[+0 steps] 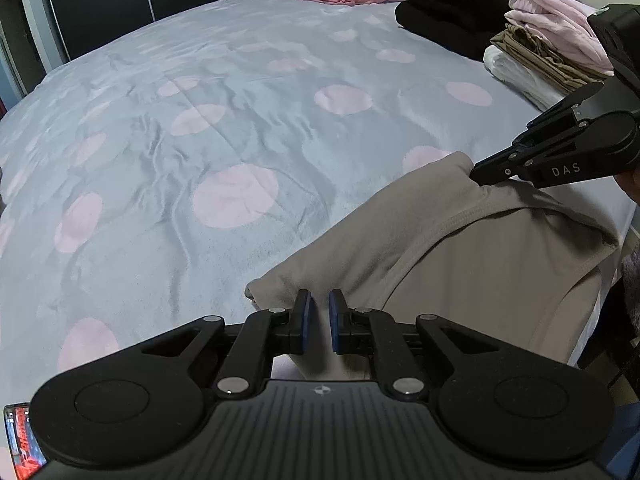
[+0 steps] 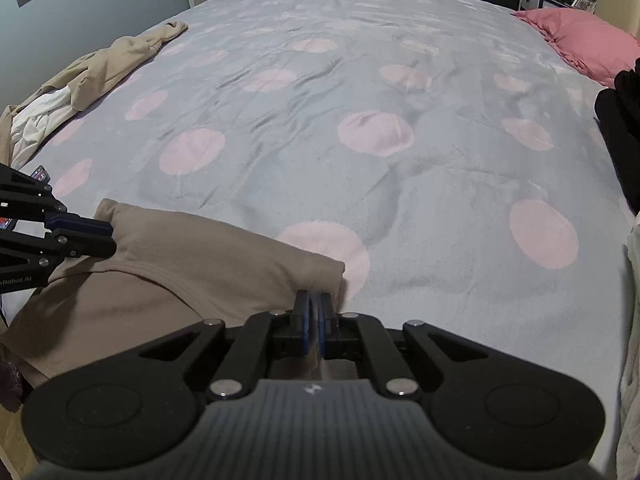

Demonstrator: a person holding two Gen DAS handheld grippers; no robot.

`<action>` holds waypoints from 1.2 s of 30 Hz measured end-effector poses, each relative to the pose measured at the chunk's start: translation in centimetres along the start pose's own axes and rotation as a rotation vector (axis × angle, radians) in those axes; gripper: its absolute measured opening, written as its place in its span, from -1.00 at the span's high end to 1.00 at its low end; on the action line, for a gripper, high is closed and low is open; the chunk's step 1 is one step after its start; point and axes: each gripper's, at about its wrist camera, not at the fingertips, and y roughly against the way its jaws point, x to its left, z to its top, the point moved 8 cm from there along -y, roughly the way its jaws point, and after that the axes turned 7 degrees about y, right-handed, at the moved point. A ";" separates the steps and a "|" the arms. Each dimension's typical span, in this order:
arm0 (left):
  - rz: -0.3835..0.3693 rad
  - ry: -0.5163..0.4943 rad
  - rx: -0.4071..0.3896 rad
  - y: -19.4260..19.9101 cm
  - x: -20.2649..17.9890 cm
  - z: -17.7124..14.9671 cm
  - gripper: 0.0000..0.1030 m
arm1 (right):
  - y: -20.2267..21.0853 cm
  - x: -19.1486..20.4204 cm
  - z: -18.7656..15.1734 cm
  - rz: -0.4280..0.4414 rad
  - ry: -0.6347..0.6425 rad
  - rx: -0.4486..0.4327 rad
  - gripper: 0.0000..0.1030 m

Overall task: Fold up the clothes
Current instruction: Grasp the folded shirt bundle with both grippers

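Grippers numbered two: our left gripper (image 1: 319, 320), slightly parted, straddled one taupe knit garment (image 1: 460, 248) at the bed's (image 1: 200, 120) near edge; our right gripper (image 2: 316, 320) pinched its other corner. One pink pillow (image 2: 580, 40) lay at the far corner.

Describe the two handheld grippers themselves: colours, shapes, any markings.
Both are matte black. The left gripper has two round discs flanking a ribbed body with a small cross-shaped emblem, silver pivot screws on angular linkage arms, and blue pads lining its fingers. The right gripper is built the same; seen from the left wrist camera, its side reads "DAS". No cables or sleeves show.
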 end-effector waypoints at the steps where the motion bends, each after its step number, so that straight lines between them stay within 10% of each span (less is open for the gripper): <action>1: 0.001 0.001 -0.014 0.4 0.0 0.0 0.84 | 0.3 -0.1 0.1 0.007 -0.009 -0.007 0.88; 11: -0.011 0.220 -0.029 3.4 1.9 -1.4 0.16 | 3.3 -2.1 -0.8 0.156 -0.237 -0.014 0.30; 18: -0.120 0.457 0.069 2.2 3.7 -3.4 0.16 | 3.1 -2.1 -2.8 0.189 -0.277 0.040 0.30; 36: -0.233 0.514 0.155 -0.6 3.7 -4.2 0.21 | -0.4 -1.7 -4.2 0.357 -0.407 0.134 0.30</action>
